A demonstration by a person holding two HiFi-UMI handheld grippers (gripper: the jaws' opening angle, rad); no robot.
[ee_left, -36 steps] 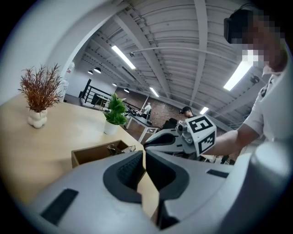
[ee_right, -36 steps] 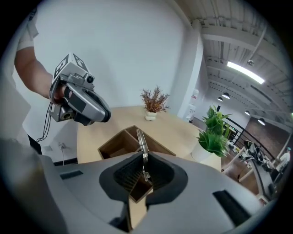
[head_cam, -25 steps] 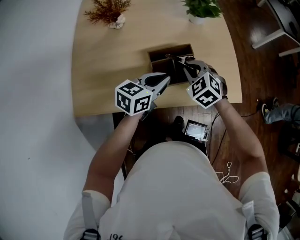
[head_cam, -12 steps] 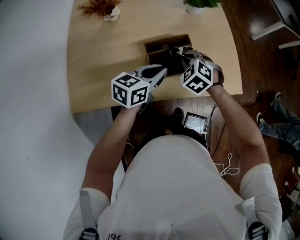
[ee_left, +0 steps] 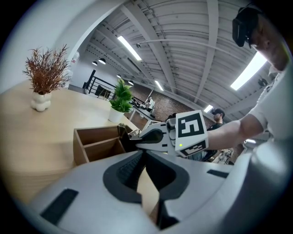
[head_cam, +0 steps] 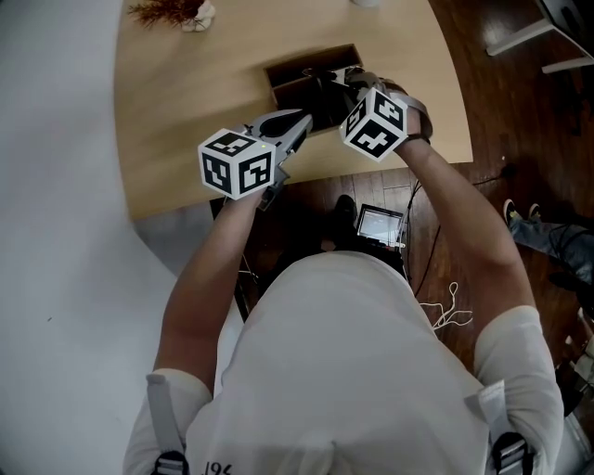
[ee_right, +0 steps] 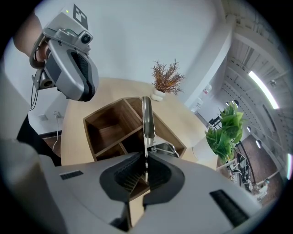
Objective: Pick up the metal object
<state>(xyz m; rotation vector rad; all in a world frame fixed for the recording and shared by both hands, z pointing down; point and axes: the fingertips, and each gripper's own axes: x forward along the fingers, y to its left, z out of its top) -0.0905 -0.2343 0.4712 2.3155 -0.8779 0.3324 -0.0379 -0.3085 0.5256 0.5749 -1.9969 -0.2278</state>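
Note:
The metal object point(ee_right: 147, 116) is a flat, narrow strip. It stands upright between the jaws of my right gripper point(ee_right: 146, 157), which is shut on its lower end. It hangs above the compartments of an open wooden box point(ee_right: 107, 128). In the head view the right gripper point(head_cam: 348, 85) reaches over the box point(head_cam: 306, 67) near the table's front edge. My left gripper point(head_cam: 302, 121) hovers just left of the box, jaws together and holding nothing. The left gripper view shows the box point(ee_left: 96, 141) and the right gripper point(ee_left: 158, 137) beyond the shut left gripper point(ee_left: 144, 154).
A dried plant in a white vase point(head_cam: 172, 11) stands at the table's far left. A green potted plant point(ee_right: 226, 132) is beyond the box. A bent metal wire piece point(ee_right: 165, 148) lies inside the box. On the floor under the table edge point(head_cam: 306, 181) sits a lit screen point(head_cam: 379, 225).
The head view has drifted, so the table and box sit higher and further left. The right gripper, still holding the metal strip, has edged a little closer over the box.

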